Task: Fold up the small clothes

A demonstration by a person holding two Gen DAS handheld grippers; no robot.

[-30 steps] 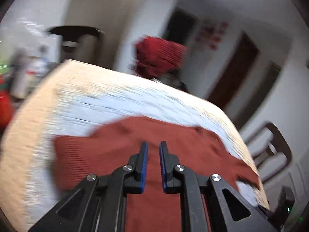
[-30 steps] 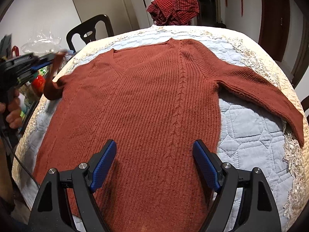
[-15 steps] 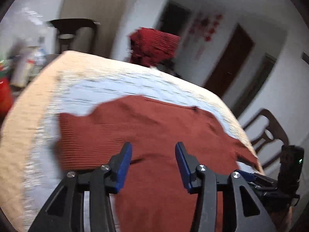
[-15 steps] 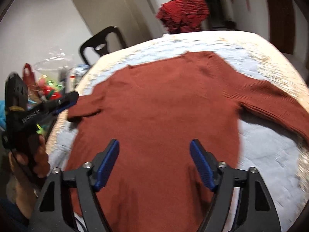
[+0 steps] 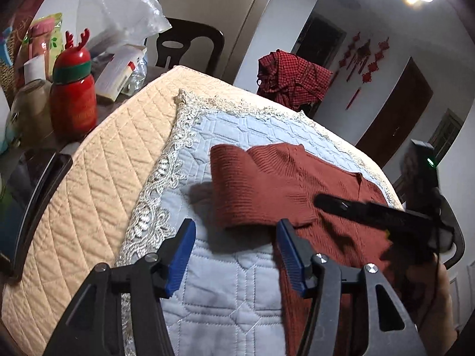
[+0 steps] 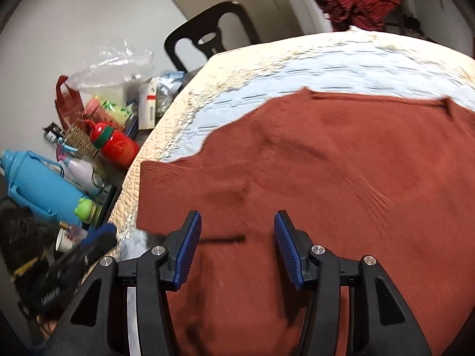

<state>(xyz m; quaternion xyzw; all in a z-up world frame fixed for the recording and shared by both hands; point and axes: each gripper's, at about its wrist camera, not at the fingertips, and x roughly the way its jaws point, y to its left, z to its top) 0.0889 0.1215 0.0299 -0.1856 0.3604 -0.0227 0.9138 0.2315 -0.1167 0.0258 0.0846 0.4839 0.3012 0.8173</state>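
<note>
Left wrist view shows the big table under its cream and pale-blue quilted cover [image 5: 98,178], and on it the rust-red ribbed knit sweater [image 5: 267,187] lying flat, one sleeve already doubled back over the shoulder. The left gripper [image 5: 236,246] hangs just short of that folded sleeve, tongs apart and holding nothing; the right gripper [image 6: 236,240] hovers over the sweater's body, likewise spread and empty. To my eye the next good move is to pinch the sleeve fold at its edge and draw it square across the chest, keeping the knit flat. Off the table's left side crowd a blue flask [image 6: 38,184], a red antlered bottle [image 5: 72,101] and a crinkled plastic bag [image 5: 124,9], all clear of the work.
</note>
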